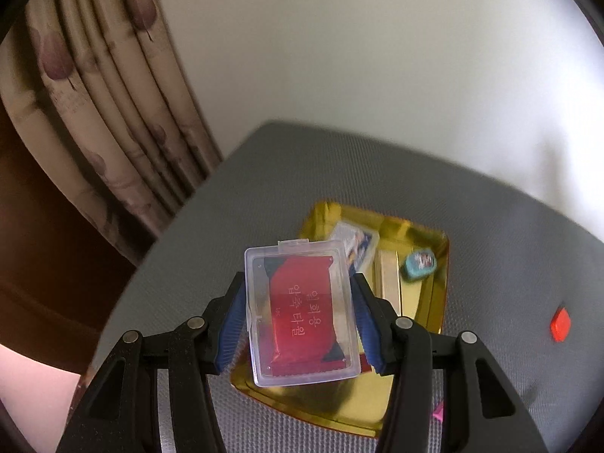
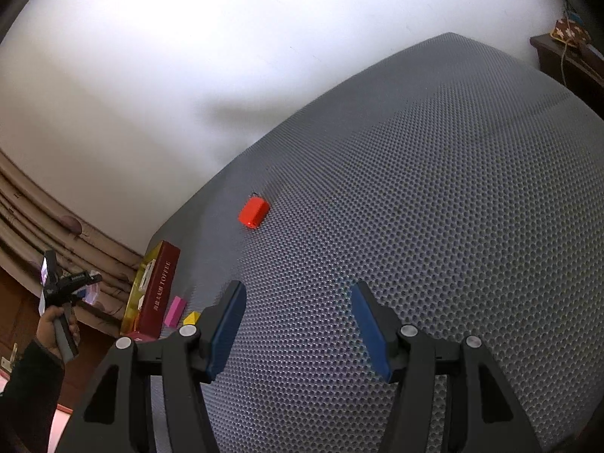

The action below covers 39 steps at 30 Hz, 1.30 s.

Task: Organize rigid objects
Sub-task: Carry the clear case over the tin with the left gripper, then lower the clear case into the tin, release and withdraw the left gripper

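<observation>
My left gripper [image 1: 298, 294] is shut on a clear plastic case [image 1: 300, 311] with a red packet inside. It holds the case above a gold-lined box [image 1: 434, 302], whose red outside [image 2: 156, 294] reads "TOFFEE" in the right wrist view. In the box lie a white-and-blue pack [image 1: 356, 245], a teal tin [image 1: 421, 262] and a cream bar [image 1: 389, 275]. My right gripper [image 2: 298, 302] is open over the grey mat [image 2: 434, 207], nothing between its fingers. A red block [image 2: 254, 212] lies farther off on the mat, and it is at the right [image 1: 561, 324] in the left wrist view.
A pink block [image 2: 175, 311] and a yellow piece [image 2: 191, 318] lie beside the box. A person's hand [image 2: 56, 328] holds the left gripper at the far left. A patterned curtain [image 1: 105, 113] hangs behind the table's left edge, and a white wall stands behind it.
</observation>
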Available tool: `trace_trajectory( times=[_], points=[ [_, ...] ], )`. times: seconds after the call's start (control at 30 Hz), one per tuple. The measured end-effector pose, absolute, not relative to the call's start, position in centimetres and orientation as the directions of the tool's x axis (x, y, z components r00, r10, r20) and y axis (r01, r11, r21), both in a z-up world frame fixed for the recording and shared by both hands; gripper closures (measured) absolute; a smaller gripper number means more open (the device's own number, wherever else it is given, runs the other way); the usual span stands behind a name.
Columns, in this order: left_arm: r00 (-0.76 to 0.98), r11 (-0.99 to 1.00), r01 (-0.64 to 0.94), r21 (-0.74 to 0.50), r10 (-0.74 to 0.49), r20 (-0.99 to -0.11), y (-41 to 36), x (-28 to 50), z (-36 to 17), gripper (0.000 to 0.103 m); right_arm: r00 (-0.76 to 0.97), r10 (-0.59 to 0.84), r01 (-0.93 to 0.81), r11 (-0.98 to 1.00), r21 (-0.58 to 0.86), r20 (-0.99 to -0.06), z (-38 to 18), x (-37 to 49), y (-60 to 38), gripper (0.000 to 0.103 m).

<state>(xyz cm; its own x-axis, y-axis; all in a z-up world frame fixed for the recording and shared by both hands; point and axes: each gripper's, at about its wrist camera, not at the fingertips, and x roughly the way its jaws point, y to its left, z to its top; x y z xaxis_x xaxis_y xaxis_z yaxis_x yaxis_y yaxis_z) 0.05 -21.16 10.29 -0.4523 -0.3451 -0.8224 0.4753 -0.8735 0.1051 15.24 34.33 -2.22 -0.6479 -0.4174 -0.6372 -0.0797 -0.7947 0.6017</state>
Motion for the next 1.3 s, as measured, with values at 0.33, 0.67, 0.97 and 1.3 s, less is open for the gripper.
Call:
trace_trajectory(
  times=[0.33,0.67,0.97,1.3],
  points=[
    [-0.350,-0.897,0.382,0.220,-0.361,-0.864,-21.5,-2.2,4.0,0.054,-0.639,-0.414,-0.086,-0.799,0.595,-0.648,-2.9,14.9,34.2,0.043],
    [-0.298,-0.912,0.270,0.309,-0.384,-0.874,-22.1,-3.7,0.5,0.054,-0.617,-0.402,-0.100,-0.813,0.574,-0.676,-4.1,14.3,33.4,0.043],
    [-0.344,-0.939,0.258,0.228,-0.310,-0.887,-21.6,-3.6,-0.2,0.053,-0.603,-0.393,-0.095,-0.829,0.551,-0.695,-4.7,13.9,32.3,0.043],
    [-0.316,-0.920,0.341,0.193,-0.305,-0.899,-22.8,-3.2,-0.1,0.054,-0.584,-0.397,-0.102,-0.830,0.549,-0.708,-4.9,14.3,32.5,0.043]
  ],
)
